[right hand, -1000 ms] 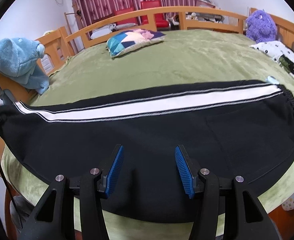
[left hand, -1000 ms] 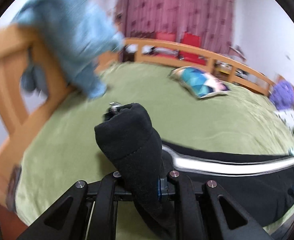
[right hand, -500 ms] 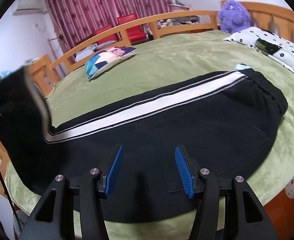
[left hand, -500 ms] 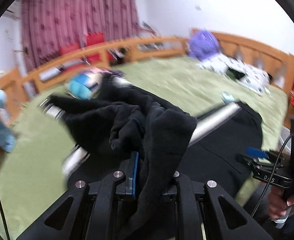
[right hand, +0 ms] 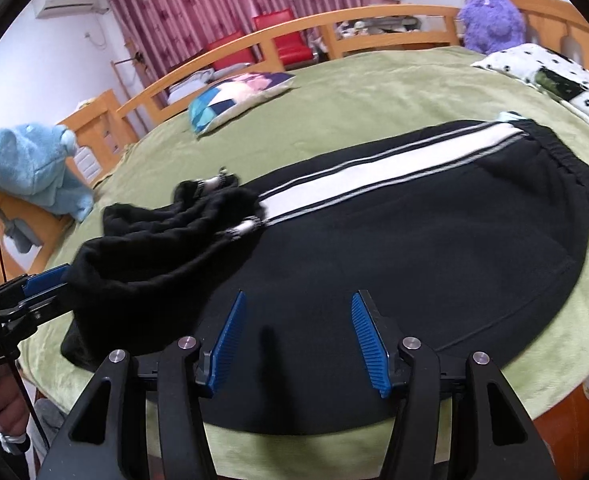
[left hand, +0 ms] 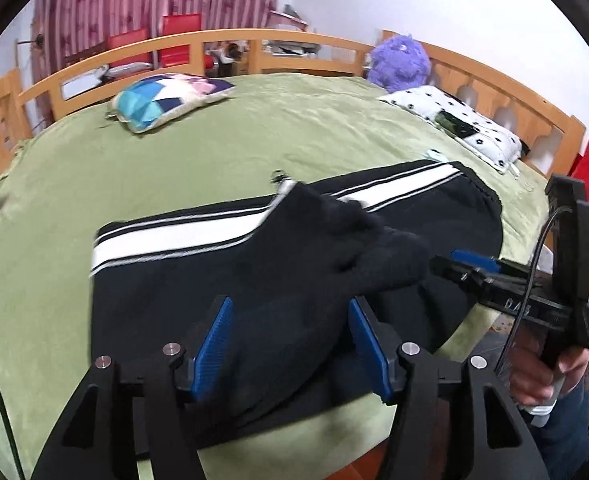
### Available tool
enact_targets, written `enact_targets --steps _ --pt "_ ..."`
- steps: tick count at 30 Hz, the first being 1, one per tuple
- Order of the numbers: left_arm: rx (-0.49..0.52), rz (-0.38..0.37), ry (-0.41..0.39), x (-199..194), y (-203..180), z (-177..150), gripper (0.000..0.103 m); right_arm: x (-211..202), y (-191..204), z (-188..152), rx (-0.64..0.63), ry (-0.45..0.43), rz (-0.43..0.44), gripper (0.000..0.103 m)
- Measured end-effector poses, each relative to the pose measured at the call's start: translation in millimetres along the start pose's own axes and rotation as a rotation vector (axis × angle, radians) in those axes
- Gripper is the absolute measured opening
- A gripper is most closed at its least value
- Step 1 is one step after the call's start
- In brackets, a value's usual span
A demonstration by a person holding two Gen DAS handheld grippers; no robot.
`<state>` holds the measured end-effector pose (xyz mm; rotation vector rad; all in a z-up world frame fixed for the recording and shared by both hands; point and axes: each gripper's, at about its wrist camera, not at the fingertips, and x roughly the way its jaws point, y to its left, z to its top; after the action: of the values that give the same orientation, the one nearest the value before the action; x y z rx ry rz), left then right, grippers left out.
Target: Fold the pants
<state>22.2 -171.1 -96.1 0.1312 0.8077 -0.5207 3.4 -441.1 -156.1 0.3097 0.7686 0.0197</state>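
Note:
Black pants (right hand: 434, 240) with a white side stripe lie on the green bed, waistband at the right. The leg ends are folded over the middle and lie bunched (right hand: 162, 240). In the left wrist view the pants (left hand: 254, 256) show with the folded part between the pads. My left gripper (left hand: 290, 344) is open, with black cloth lying loose between its jaws. My right gripper (right hand: 296, 340) is open and empty, above the pants' near edge. It also shows in the left wrist view (left hand: 474, 264).
A patterned cushion (right hand: 234, 92) lies at the far side of the green bed (right hand: 374, 88). A white dotted pillow (right hand: 554, 80) and a purple plush toy (right hand: 490, 12) are at the right. A blue garment (right hand: 26, 164) hangs on the wooden rail at the left.
My left gripper has carried the leg ends rightward over the pants and has opened, letting the cloth drop. My right gripper has stayed open near the front edge.

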Motion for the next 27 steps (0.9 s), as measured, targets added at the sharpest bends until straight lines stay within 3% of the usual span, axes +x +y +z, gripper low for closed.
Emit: enact_targets --steps 8,14,15,17,19,21,23,27 --pt "-0.117 0.023 -0.004 -14.6 59.3 -15.6 0.06 -9.7 44.5 7.2 -0.051 -0.036 0.081 0.057" --pt "-0.195 0.03 0.011 -16.3 91.2 -32.8 0.06 20.9 74.7 14.4 -0.086 0.013 0.092 0.057" --pt "-0.205 0.033 0.014 -16.8 96.0 -35.2 0.06 33.4 78.1 15.3 -0.079 0.062 0.08 0.047" --pt "-0.221 0.042 0.013 -20.0 104.8 -40.3 0.06 41.3 81.7 15.8 -0.084 0.09 0.082 0.017" --pt "-0.235 0.043 0.005 -23.8 113.3 -43.7 0.06 30.8 86.1 17.9 -0.121 0.061 0.086 0.016" --pt "-0.255 0.047 -0.002 -26.4 123.7 -47.4 0.06 4.8 77.3 19.5 -0.072 -0.009 0.205 0.015" --pt "-0.282 0.041 -0.002 -25.3 132.9 -49.4 0.06 -6.4 63.4 16.5 0.011 -0.008 0.269 0.015" --pt "-0.324 0.027 0.003 -19.3 145.2 -52.1 0.06 17.1 64.6 -10.7 -0.047 0.123 0.151 0.015"
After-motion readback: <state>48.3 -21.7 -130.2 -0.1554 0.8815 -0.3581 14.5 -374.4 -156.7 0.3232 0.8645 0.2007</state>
